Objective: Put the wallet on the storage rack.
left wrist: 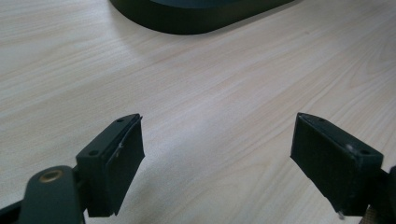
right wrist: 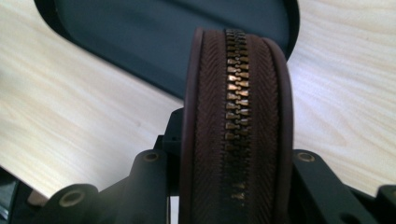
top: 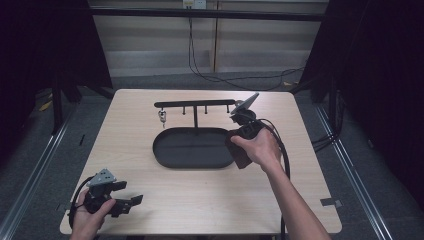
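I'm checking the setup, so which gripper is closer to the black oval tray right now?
Right. The right gripper, clamping a brown zippered pouch, sits at the tray's right edge. The left gripper rests open near the table's front left corner, well short of it.

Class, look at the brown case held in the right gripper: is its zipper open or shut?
Shut. In the right gripper view the zipper's brass teeth mesh along the brown case, clamped in the right gripper.

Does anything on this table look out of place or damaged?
Nothing stands out. The brown zipped pouch sits clamped in the right gripper beside the black tray, zip intact; the rack stands upright.
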Tool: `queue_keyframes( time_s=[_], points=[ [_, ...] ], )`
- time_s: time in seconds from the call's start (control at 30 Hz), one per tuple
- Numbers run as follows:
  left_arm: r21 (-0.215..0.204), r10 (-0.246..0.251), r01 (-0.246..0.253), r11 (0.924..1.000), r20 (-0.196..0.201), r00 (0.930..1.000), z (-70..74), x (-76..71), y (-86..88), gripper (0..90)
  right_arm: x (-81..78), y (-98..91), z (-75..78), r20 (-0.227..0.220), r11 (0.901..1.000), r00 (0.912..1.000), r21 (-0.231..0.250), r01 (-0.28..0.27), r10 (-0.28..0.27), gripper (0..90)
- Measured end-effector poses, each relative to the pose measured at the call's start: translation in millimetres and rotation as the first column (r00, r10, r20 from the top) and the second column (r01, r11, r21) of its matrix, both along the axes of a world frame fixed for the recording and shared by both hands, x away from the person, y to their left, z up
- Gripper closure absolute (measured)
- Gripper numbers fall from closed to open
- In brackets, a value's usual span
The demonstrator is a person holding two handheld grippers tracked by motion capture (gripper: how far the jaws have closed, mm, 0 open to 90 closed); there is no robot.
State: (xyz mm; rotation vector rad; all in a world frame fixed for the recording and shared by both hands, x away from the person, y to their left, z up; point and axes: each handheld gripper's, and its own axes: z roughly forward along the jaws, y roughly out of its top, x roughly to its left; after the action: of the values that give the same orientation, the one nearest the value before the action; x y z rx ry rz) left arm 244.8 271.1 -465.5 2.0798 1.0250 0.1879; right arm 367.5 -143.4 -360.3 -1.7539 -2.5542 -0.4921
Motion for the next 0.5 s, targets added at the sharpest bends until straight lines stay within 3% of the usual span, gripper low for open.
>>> queue_keyframes(
  time_s=[0.5],
  points=[
    [-0.011, -0.001, 0.001, 0.9999, -0.001, 1.0000, 0.3, -0.1, 0.7, 17.2, 19.2, -12.8, -13.4, -0.011, 0.9927, 0.9950, 0.068, 0.099, -0.099, 64.7]
  ],
)
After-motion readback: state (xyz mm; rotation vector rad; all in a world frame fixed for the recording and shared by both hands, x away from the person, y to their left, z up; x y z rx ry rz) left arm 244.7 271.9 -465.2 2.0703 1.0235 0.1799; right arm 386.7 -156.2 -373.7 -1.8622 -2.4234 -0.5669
